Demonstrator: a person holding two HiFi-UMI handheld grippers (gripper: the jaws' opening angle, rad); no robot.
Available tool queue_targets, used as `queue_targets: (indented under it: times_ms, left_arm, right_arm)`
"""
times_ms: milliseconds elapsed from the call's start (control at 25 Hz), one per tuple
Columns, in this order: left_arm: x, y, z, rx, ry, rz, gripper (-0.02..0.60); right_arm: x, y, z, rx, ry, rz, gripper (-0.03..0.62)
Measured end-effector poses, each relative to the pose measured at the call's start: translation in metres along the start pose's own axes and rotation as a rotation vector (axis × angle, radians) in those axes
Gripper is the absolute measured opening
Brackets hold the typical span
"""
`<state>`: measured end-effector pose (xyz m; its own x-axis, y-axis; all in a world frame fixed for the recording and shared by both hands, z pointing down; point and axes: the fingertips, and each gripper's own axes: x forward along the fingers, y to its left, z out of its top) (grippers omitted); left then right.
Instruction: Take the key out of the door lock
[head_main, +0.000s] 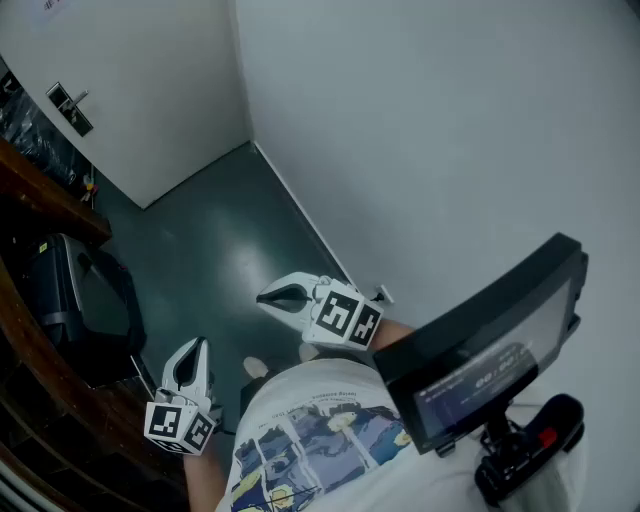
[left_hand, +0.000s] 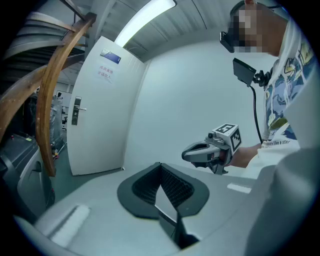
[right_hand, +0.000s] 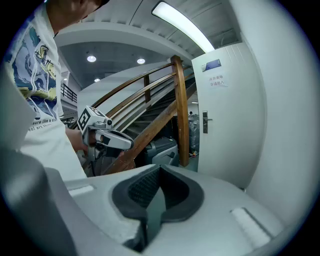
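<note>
The left gripper (head_main: 196, 350) and right gripper (head_main: 268, 297) are hovering empty, fingers pinched fully together, the door lock (head_main: 70, 108) standing well beyond their tips.

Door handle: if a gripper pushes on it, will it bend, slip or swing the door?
Probably stiff: the door handle looks like a short metal lever. Its smooth finish may let a grip slip. The door appears shut, so a push would likely turn the lever, not swing the door.
</note>
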<state>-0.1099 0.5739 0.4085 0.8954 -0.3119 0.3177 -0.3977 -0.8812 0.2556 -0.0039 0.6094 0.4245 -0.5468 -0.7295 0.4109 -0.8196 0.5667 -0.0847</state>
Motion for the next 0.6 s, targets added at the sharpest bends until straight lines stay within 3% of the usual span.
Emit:
queue_targets:
  times_ms: [600]
  left_arm:
    - [-0.025,0.070,0.008,-0.007,-0.018,-0.011,0.005]
  right_arm:
    - [0.061,0.012,0.025,0.014,0.035,-0.014,0.003]
